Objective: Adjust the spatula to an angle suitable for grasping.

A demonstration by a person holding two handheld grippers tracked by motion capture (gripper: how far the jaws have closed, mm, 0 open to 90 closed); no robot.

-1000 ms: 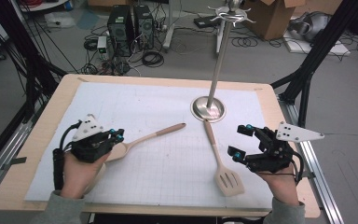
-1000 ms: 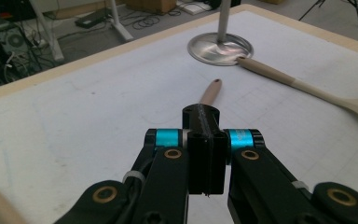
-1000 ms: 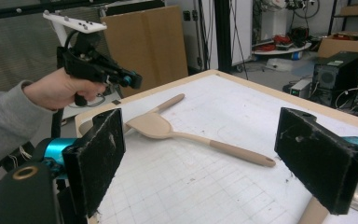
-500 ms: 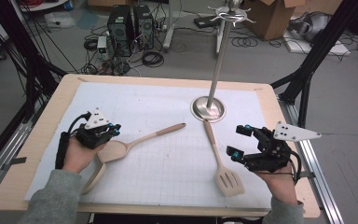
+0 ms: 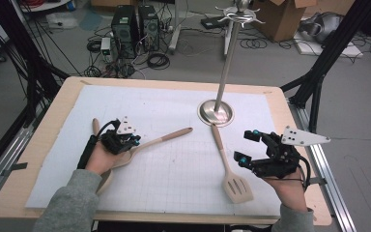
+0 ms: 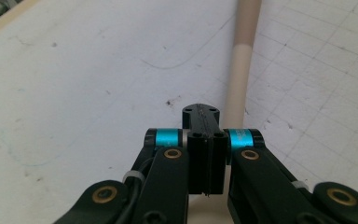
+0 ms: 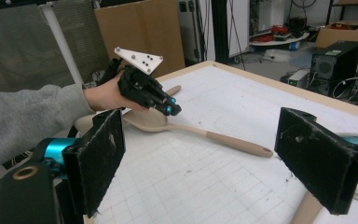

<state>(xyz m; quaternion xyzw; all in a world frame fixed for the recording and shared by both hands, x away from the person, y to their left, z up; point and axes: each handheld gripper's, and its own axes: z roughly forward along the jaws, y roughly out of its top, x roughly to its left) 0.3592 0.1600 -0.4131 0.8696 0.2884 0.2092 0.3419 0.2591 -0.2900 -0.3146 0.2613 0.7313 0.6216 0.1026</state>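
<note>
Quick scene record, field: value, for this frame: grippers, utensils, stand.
left gripper: jaws shut with nothing between them, tips over the bowl end of the wooden spoon
right gripper: jaws open and bare, beside the slotted spatula, apart from it
wooden spoon: flat on the grid mat, handle pointing toward the stand
second spoon: partly hidden under the left hand
slotted spatula: flat, handle end near the stand base
utensil stand: upright at mid-table, hooks at the top bare
</note>
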